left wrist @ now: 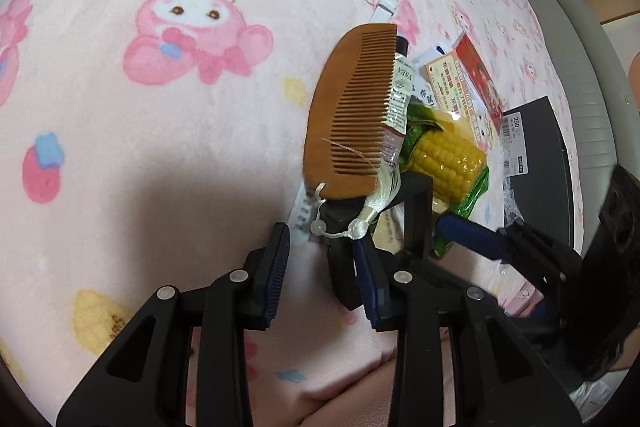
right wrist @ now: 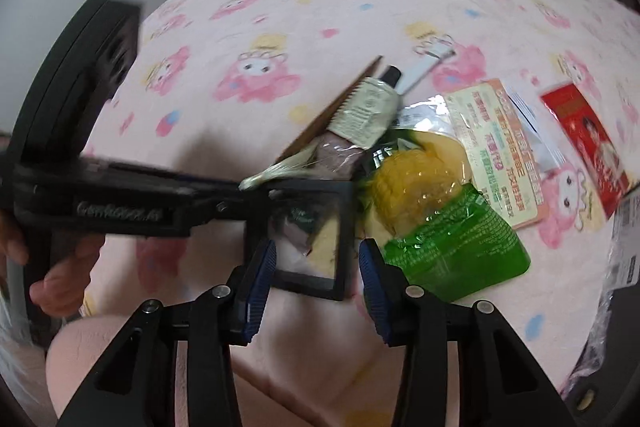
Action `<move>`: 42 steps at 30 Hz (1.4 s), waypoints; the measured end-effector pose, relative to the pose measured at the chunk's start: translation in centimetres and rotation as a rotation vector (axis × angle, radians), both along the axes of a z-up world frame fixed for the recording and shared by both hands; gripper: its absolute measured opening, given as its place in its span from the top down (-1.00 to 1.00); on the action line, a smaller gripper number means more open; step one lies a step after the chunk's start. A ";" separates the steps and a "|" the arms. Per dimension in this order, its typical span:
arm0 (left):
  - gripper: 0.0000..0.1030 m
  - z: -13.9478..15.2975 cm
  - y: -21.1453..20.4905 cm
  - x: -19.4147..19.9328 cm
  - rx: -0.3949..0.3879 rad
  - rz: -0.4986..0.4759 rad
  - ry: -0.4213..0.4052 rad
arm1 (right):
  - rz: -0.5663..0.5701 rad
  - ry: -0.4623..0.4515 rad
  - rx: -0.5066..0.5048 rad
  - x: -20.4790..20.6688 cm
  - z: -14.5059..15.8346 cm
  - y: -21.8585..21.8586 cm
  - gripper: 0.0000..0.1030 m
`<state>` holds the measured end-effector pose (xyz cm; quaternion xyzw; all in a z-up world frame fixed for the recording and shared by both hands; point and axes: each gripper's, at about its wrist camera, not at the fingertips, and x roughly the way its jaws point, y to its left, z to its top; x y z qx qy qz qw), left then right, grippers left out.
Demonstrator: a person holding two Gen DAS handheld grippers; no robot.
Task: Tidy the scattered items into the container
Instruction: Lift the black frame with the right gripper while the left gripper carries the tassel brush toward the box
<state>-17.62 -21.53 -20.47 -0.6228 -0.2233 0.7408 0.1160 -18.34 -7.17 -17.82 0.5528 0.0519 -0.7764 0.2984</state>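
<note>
A small black square container (right wrist: 308, 239) sat on the pink blanket (left wrist: 160, 147), overfilled: comb (left wrist: 352, 115) and tube (right wrist: 360, 111) leaned out of it, probably too long to lie inside. Corn packet (right wrist: 432, 211) lay just beside it, cards (right wrist: 500, 155) beyond. Left gripper (left wrist: 324, 267) hung spread, holding nothing. Right gripper (right wrist: 316, 279) straddled the container, not clenched.
</note>
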 end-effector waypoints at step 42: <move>0.54 9.0 12.3 2.2 0.035 -0.113 0.179 | -0.014 0.097 -0.092 2.9 8.6 10.8 0.26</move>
